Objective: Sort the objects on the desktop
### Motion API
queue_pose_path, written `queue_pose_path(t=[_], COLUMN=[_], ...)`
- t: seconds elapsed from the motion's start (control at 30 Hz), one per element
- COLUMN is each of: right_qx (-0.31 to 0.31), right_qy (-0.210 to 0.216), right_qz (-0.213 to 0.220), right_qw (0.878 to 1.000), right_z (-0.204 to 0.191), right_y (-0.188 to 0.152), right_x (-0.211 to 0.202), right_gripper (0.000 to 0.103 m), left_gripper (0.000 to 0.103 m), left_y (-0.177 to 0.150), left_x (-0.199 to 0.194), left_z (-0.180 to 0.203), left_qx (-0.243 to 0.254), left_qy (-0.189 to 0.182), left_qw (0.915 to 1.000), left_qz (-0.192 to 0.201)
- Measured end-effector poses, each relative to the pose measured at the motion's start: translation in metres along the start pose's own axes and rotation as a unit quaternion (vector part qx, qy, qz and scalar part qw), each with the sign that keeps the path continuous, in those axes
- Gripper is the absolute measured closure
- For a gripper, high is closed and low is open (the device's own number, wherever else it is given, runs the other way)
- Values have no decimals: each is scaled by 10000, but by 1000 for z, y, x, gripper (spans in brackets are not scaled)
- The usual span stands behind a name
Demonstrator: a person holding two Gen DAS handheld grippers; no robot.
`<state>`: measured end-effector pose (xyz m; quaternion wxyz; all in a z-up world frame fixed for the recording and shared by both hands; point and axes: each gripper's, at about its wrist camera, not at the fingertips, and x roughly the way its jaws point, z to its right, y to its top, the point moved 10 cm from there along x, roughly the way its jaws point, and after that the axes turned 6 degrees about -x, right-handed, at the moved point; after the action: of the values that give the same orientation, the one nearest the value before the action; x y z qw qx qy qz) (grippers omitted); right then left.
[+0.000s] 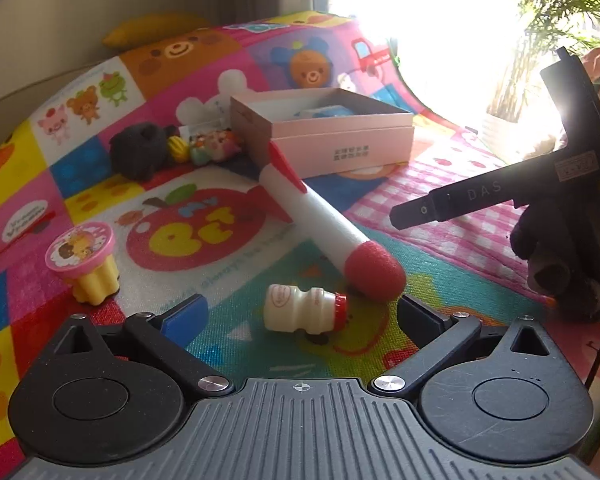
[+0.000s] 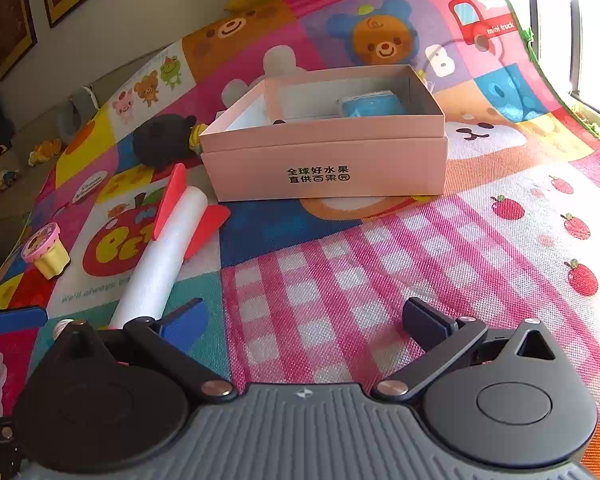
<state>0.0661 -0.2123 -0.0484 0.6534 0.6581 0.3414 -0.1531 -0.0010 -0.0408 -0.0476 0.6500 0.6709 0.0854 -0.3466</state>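
Note:
My left gripper [image 1: 302, 314] is open, its fingers on either side of a small white bottle with a red cap [image 1: 304, 310] lying on the play mat. A white foam rocket with a red tip [image 1: 332, 228] lies just beyond it, also in the right wrist view [image 2: 168, 248]. An open pink box [image 1: 324, 132] with a blue item inside stands further back, also in the right wrist view [image 2: 324, 140]. My right gripper [image 2: 304, 316] is open and empty over the pink checked patch; its finger shows in the left wrist view [image 1: 452, 204].
A pink-topped yellow stamp toy [image 1: 84, 264] stands at the left. A black plush [image 1: 140, 152] and small colourful toys [image 1: 208, 146] lie beside the box. The colourful mat [image 2: 500, 240] curves off at the right edge. A potted plant [image 1: 540, 20] stands by the bright window.

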Motion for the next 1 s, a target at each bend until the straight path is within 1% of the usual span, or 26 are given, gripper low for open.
queue_pose_path(t=[0.07, 0.1, 0.13, 0.2, 0.23, 0.27, 0.3, 0.33, 0.37, 0.43, 0.47, 0.5, 0.53, 0.6, 0.67, 0.7, 0.73, 0.83, 1.0], right_qx=[-59, -93, -121, -158, -169, -193, -260, -339, -430, -638, -709, -765, -807, -949, -1088, -1109, -1070, -1032, -1008], right_qy=[-29, -45, -53, -48, -30, 17, 93, 173, 256, 417, 490, 572, 619, 586, 406, 366, 382, 397, 407], right_qz=[-17, -26, -34, -33, -31, -6, 51, 108, 152, 165, 135, 63, -28, -182, -310, -429, -566, -621, -690], right_qw=[10000, 9999, 9999, 9999, 9998, 9998, 9996, 9992, 9986, 9970, 9962, 9954, 9948, 9936, 9927, 9922, 9919, 9919, 9917], right_z=[-2, -3, -4, -6, -7, -9, -14, -20, -28, -48, -58, -68, -78, -94, -102, -104, -104, -101, -78], right_y=[0, 0, 0, -1, 0, 1, 3, 7, 12, 23, 28, 32, 35, 37, 37, 36, 34, 34, 28], right_x=[0, 1, 1, 0, -1, -2, -5, -8, -11, -14, -12, -8, -3, 10, 25, 32, 37, 29, -13], right_gripper=[0, 0, 0, 0, 0, 0, 1, 3, 6, 20, 23, 29, 38, 47, 57, 69, 70, 72, 73], left_gripper=[7, 21, 30, 31, 33, 38, 49, 54, 55, 55, 55, 55, 55, 55, 55, 55, 55, 55, 55], left_y=[1, 0, -1, -4, -5, -5, -5, -5, -4, -4, -4, -4, -5, -6, -7, -8, -8, -7, 4], left_x=[1, 3, 4, 6, 5, 5, 4, 4, 3, 0, -1, -3, -4, -6, -9, -10, -11, -15, -24], left_z=[1, 3, 4, 6, 6, 5, 4, 3, 1, -1, -2, -3, -5, -9, -13, -14, -15, -16, -6], left_qx=[-29, 31, 69, 126, 136, 134, 115, 77, 27, -36, -54, -77, -103, -160, -213, -224, -222, -191, -64], left_qy=[28, 31, 44, 92, 123, 153, 177, 180, 170, 172, 181, 188, 207, 234, 240, 249, 253, 250, 229], left_qw=[10000, 10000, 10000, 9999, 9998, 9998, 9998, 9998, 9998, 9998, 9998, 9998, 9997, 9995, 9994, 9994, 9994, 9994, 9993], left_qz=[8, -15, -42, -66, -55, -39, -32, -35, -23, 28, 46, 64, 85, 113, 122, 124, 127, 153, 304])
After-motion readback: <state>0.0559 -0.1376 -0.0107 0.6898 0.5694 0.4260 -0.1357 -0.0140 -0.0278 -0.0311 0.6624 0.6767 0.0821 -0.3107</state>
